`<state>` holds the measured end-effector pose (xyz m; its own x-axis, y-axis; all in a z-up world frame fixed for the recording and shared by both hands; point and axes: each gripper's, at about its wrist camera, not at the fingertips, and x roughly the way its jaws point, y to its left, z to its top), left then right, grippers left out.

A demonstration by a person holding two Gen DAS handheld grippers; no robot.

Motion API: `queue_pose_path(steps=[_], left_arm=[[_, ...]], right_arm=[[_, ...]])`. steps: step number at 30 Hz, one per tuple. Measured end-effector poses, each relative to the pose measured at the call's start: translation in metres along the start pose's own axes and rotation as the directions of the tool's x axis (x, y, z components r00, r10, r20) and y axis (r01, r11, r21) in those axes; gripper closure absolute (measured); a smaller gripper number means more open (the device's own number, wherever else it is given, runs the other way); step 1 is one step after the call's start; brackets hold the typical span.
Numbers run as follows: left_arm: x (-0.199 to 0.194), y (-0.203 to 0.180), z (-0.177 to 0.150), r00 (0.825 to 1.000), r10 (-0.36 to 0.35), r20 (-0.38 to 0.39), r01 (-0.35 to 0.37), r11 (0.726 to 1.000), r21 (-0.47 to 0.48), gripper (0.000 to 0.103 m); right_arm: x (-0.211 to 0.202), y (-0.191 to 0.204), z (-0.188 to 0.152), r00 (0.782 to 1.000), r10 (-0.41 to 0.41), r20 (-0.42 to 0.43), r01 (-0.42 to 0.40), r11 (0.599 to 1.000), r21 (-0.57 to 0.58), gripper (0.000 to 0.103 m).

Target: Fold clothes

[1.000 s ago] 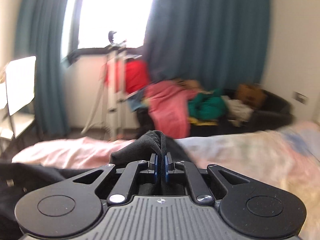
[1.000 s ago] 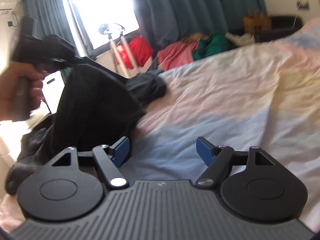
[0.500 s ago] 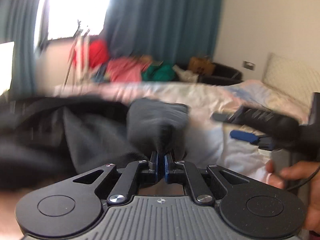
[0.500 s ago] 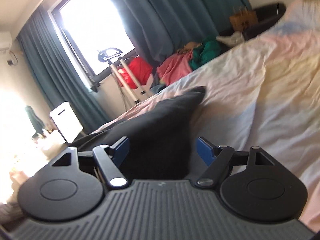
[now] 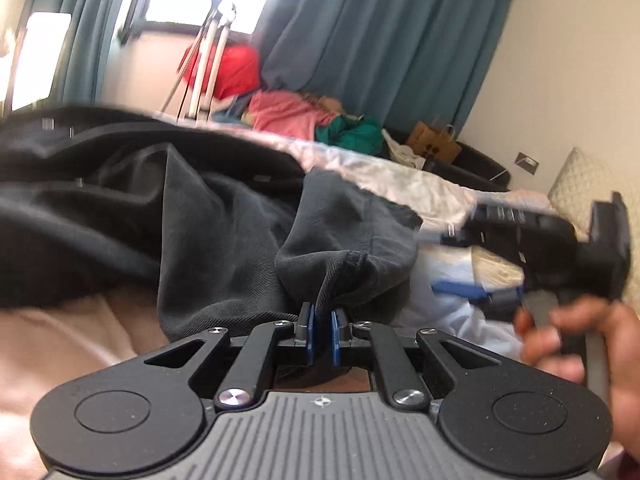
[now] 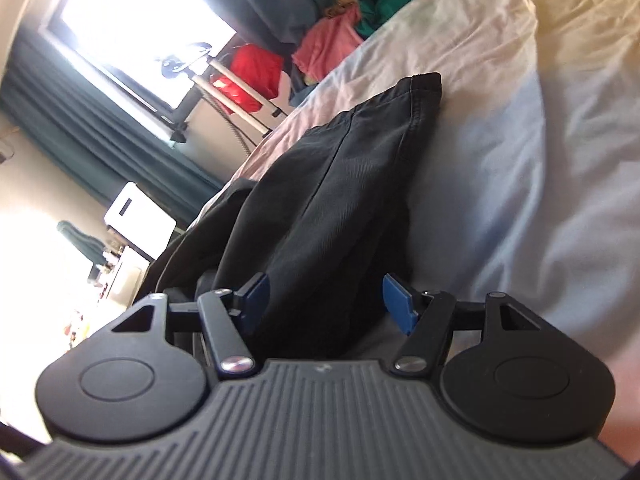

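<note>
A black garment, apparently trousers [image 5: 208, 216], lies spread on the pale bed sheet [image 5: 404, 184]. My left gripper [image 5: 322, 330] is shut on a hemmed edge of it, with bunched cloth rising from the pads. In the right wrist view the garment [image 6: 336, 184] stretches away across the bed, one hemmed end far off. My right gripper [image 6: 326, 300] is open, its blue pads either side of the near cloth and low over it. The right gripper [image 5: 520, 256] and the hand holding it show at the right of the left wrist view.
A pile of red, pink and green clothes [image 5: 304, 116] lies beyond the bed under teal curtains [image 5: 384, 40]. A white metal stand [image 5: 208, 40] is by the bright window. A brown paper bag [image 5: 434, 146] and a quilted pillow [image 5: 588, 184] are at right.
My left gripper has lowered the held garment edge toward the bed. My right gripper has tilted and closed in on the near cloth, jaws still open.
</note>
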<state>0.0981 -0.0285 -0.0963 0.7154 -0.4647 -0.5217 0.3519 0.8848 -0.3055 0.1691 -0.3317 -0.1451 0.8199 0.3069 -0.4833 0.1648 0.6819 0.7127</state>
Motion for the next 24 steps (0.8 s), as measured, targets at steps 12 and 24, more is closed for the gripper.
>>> queue_pose_path(steps=[12,24], left_arm=[[0.042,0.032,-0.004,0.996,-0.094,0.003,0.094,0.993,-0.069,0.094],[0.030,0.043,0.000,0.945,-0.302,0.128,0.316,0.941,-0.118,0.073]], right_arm=[[0.142,0.001,0.087,0.940,-0.337,0.043,0.339,0.939,-0.049,0.035],[0.066,0.069,0.171,0.905,-0.245,0.349,0.335,0.915,-0.225,0.094]])
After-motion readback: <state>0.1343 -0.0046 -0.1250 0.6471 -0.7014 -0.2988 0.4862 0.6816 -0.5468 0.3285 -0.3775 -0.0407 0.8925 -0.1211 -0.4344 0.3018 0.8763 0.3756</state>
